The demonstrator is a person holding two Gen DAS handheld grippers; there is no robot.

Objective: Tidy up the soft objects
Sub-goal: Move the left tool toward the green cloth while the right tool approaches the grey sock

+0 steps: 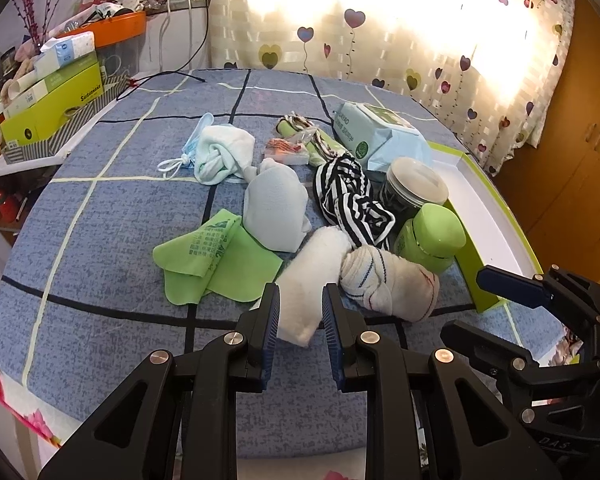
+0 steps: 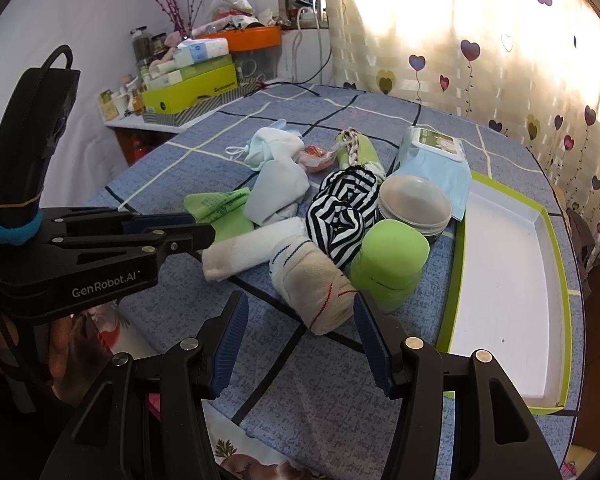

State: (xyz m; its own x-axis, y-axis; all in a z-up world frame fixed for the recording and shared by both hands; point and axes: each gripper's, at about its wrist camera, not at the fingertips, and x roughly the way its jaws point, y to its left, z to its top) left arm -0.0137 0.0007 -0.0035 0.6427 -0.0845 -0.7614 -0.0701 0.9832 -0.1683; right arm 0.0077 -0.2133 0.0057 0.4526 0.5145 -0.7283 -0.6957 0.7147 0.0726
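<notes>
**Both grippers hover open before the pile**

The left gripper point(image 1: 300, 308) has its jaws parted, empty, framing the near end of a white rolled towel point(image 1: 314, 276). The right gripper point(image 2: 300, 320) gapes wide beside a striped-edge sock roll point(image 2: 314, 284). Beyond lie a black-and-white striped cloth point(image 2: 342, 216) and green bag point(image 1: 212, 264) on the blue checked bed point(image 1: 100, 240); a green-rimmed tray point(image 2: 512, 280) sits at right.

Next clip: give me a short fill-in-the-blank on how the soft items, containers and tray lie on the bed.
1. The striped cloth is black and ____.
2. The white tray has a ____ rim.
3. The right gripper is ____, near the rolled sock.
4. The clear jar stands behind the ____ bottle.

Missing words: white; green; open; green
</notes>
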